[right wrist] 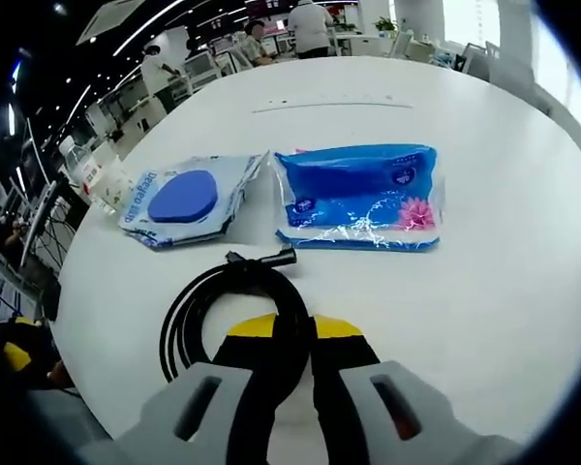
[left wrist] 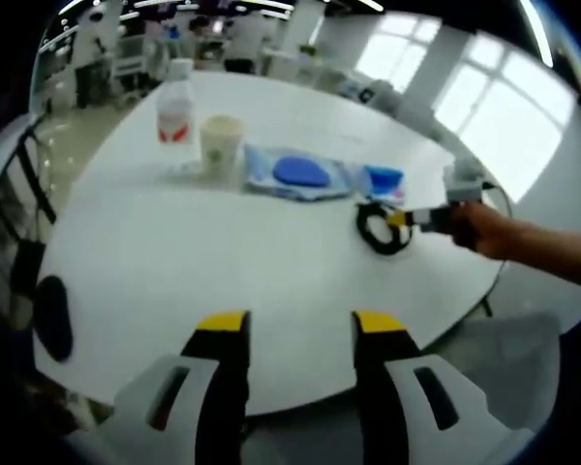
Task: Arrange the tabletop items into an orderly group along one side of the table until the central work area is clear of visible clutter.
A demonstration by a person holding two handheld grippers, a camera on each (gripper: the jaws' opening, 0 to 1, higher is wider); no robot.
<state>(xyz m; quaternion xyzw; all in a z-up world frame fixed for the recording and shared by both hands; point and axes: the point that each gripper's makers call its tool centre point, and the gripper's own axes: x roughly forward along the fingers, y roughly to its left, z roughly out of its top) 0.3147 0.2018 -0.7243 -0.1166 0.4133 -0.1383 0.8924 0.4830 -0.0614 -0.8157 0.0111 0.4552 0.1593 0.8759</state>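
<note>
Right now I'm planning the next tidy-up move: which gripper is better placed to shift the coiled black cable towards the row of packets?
The right gripper: its jaws are already shut on the coiled black cable, near the blue wipes packet. The left gripper hangs open, over bare white table.

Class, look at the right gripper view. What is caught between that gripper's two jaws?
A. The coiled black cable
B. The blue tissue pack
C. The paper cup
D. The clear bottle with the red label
A: in the right gripper view the right gripper has its yellow-tipped jaws pinched together on a strand of the coiled black cable, while the blue tissue pack lies apart on the table.
</note>
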